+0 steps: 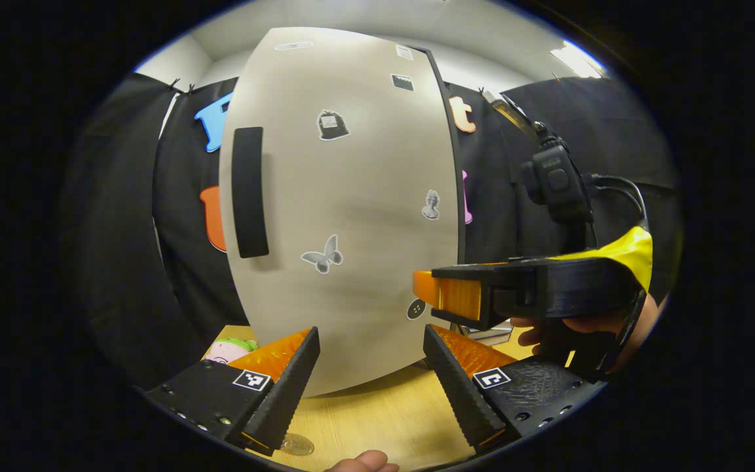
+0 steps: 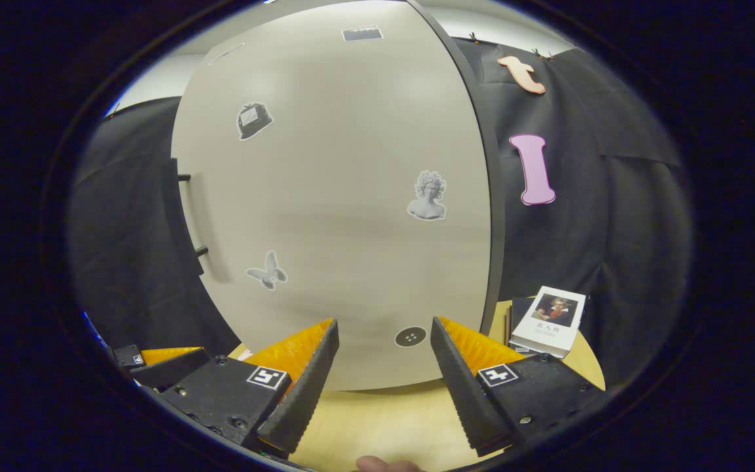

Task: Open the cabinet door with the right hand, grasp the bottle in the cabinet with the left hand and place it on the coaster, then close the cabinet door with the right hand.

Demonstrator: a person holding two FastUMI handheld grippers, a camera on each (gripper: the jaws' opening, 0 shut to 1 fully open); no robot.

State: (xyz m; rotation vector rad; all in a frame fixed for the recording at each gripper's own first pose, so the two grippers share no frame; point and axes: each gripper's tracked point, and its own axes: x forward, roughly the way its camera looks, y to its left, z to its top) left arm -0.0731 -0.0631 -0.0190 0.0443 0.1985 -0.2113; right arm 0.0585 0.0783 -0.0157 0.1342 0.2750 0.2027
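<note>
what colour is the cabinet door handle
Black, a vertical bar on the pale beige cabinet door; the handle shows best in the left gripper view.

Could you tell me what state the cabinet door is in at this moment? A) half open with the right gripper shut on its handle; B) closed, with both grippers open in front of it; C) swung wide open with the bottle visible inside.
B: the cabinet door sits flush and closed, its handle untouched, while the right gripper and left gripper stand open before it.

cabinet door [image 2: 345,196] shut, blocks front | book [image 2: 550,320] right
</note>
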